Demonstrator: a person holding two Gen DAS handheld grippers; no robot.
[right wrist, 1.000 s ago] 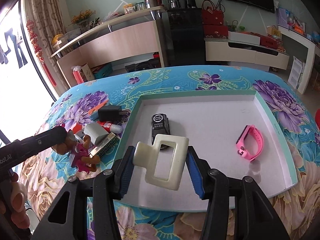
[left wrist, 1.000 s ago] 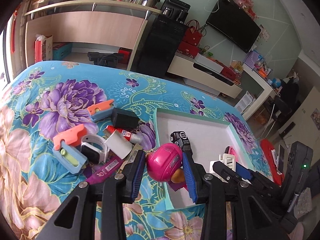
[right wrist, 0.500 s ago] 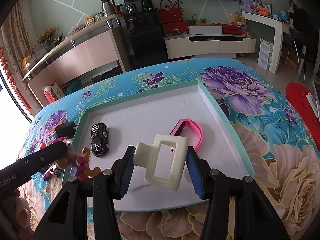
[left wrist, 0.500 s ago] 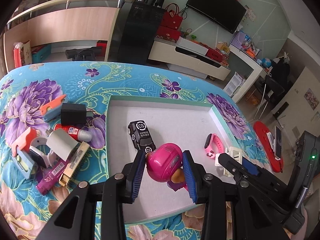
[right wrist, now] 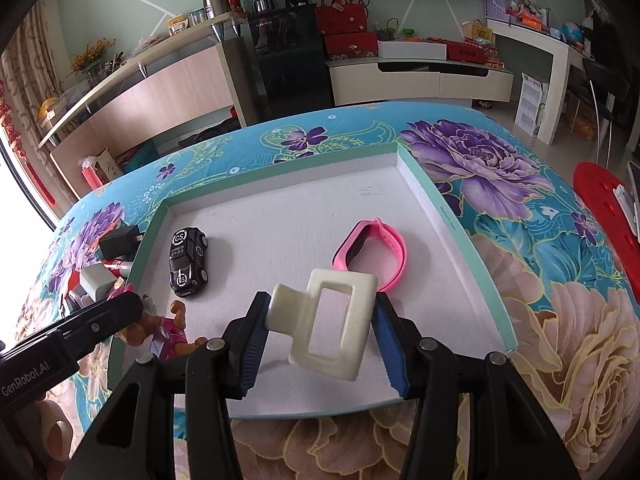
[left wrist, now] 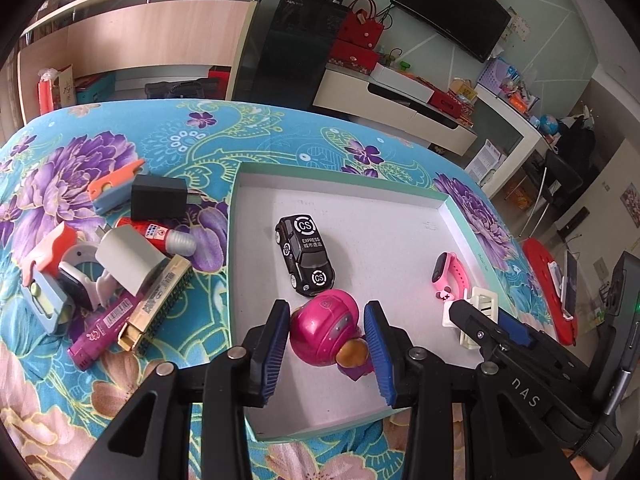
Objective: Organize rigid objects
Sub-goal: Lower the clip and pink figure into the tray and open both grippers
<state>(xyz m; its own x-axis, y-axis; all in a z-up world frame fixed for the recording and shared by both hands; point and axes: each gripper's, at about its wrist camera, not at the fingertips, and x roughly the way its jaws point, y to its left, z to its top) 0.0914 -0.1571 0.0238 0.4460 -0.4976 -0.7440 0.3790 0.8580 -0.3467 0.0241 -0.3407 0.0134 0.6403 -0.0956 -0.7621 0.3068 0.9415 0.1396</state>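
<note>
Over the near edge of a shallow white tray with pale green walls (left wrist: 236,216), set on a table under a turquoise cloth with purple flowers (left wrist: 80,168): left gripper (left wrist: 326,340) with blue pads around a small toy figure in a glossy magenta helmet (left wrist: 324,332), jaws opening, the left pad at the helmet's side, a slight gap at the right pad, the figure low over the tray floor near its near-left corner. Towards the tray's near-right corner: right gripper (right wrist: 320,336) clenched on a cream plastic block with a rectangular window (right wrist: 332,328), held tilted above the floor. Inside the tray: a black toy car with white round CS marks (left wrist: 306,254) towards the left wall, a pink rubber wristband with a dark screen (right wrist: 372,248) towards the right wall. Left of the tray on the cloth: a heap of small things, among them a black box-shaped charger (left wrist: 159,202), a red tube with a grey cap (left wrist: 160,234), a purple barcoded tube (left wrist: 104,330).
</note>
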